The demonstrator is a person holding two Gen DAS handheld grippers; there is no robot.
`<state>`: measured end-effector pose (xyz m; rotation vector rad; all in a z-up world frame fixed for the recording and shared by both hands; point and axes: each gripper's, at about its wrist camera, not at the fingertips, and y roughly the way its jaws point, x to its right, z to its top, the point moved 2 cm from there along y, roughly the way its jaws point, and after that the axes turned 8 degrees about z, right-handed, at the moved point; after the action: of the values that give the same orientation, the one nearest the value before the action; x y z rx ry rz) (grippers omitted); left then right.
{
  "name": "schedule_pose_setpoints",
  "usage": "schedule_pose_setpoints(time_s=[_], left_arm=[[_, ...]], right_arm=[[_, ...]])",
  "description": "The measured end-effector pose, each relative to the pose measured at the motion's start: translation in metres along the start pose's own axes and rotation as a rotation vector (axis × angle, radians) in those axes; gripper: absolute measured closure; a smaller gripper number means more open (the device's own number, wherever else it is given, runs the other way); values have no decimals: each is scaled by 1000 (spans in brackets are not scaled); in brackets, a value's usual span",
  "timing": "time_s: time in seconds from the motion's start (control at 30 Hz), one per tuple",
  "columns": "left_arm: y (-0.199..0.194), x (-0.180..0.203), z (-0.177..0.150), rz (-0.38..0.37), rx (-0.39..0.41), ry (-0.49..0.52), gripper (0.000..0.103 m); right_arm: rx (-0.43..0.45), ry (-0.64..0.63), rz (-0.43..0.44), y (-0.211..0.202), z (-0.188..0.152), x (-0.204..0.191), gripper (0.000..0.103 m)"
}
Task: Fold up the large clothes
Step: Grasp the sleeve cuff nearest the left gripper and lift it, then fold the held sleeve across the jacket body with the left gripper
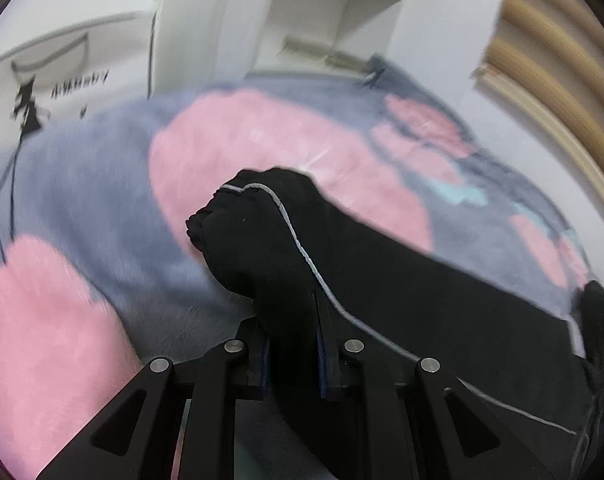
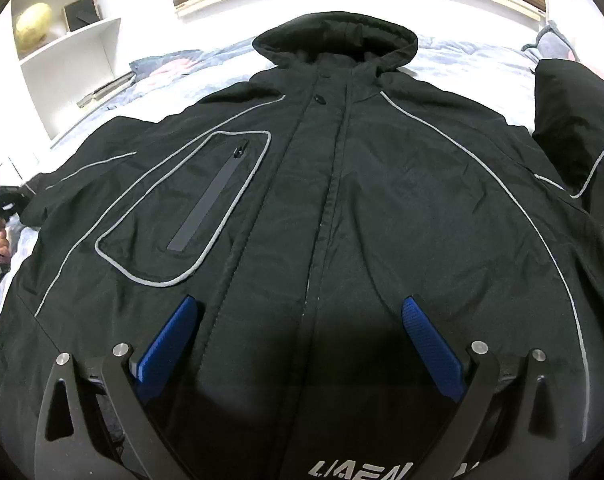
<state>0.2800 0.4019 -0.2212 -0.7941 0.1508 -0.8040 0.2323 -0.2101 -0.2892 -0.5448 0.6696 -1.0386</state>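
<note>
Black sleeve fabric point(image 1: 286, 240) is pinched between the closed fingers of the left gripper point(image 1: 292, 344), lifted above the pink-and-grey blanket point(image 1: 102, 208). The right gripper point(image 2: 302, 320) is held wide, empty, over the jacket point(image 2: 341, 200) spread front-up on the bed. The jacket is judged bulky, soft and slightly slick; cuffs and hem are best grasped.

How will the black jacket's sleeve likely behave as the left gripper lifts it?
Probably floppy: the sleeve droops beyond the left gripper clamped on it. The jacket looks padded, so likely bulky and springy. Its smooth shell may slip.
</note>
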Motion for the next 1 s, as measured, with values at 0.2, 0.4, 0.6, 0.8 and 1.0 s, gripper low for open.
schedule_pose_setpoints(time_s=[0.2, 0.4, 0.6, 0.8, 1.0], left_arm=[[-88, 35, 6, -200, 161, 104, 87], [-171, 119, -17, -441, 239, 308, 88], [-214, 222, -78, -647, 181, 527, 88], [-184, 304, -158, -689, -32, 701, 87], [-129, 329, -220, -697, -344, 790, 47]], right_arm=[[5, 2, 14, 2, -1, 2, 0], [7, 4, 18, 3, -1, 1, 0], [8, 7, 23, 3, -2, 2, 0], [11, 13, 30, 2, -2, 1, 0], [18, 23, 47, 1, -2, 3, 0]])
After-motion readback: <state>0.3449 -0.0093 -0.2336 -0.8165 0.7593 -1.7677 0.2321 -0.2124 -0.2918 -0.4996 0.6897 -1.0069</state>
